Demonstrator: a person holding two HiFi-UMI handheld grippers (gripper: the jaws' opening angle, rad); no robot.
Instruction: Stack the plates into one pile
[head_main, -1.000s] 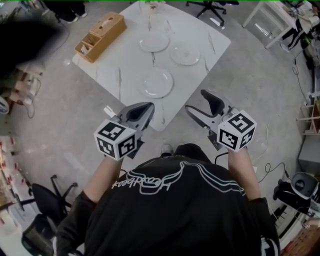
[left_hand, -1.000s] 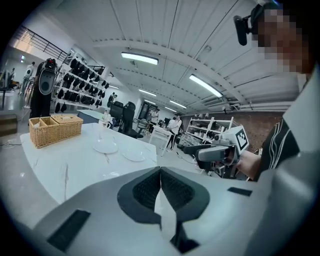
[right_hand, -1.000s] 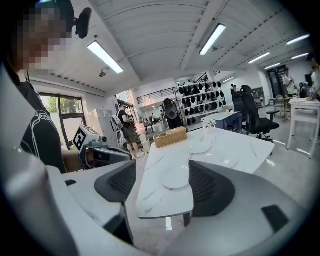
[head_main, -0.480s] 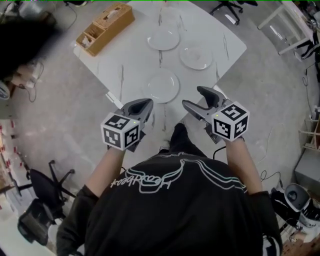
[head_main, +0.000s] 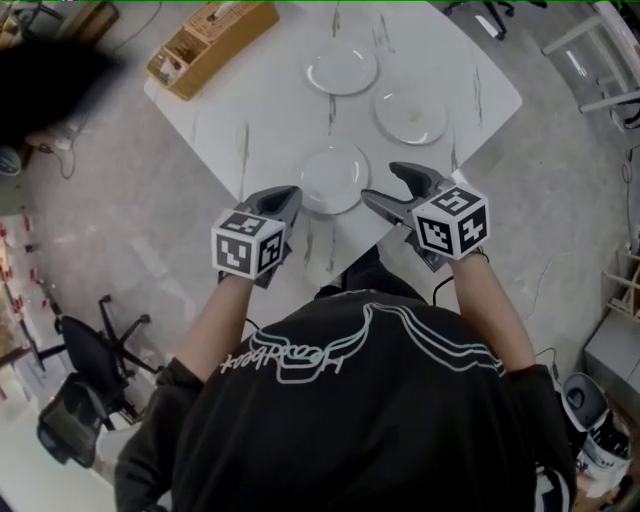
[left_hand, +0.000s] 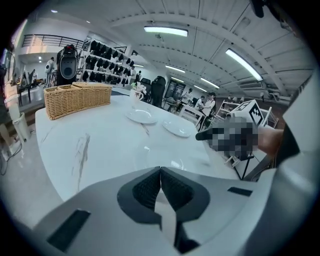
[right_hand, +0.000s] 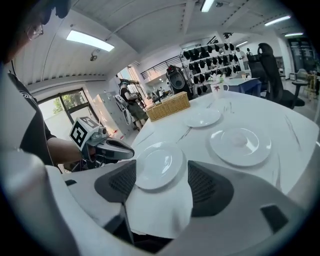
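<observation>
Now you have closed in on the worktop (head_main: 250, 120): both grippers have come up to its near edge, with the nearest plate (head_main: 333, 179) just ahead and between them. Your left gripper (head_main: 288, 195) has its jaws pressed together on nothing. Your right gripper (head_main: 383, 183) has them spread wide, framing that plate without touching it. The far plate (head_main: 342, 70) and the right-hand plate (head_main: 411, 116) lie apart, so stacking hasn't begun; you are merely within reach.

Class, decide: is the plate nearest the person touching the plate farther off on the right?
Apart. The head view shows bare table between the nearest plate and the right-hand plate.
</observation>
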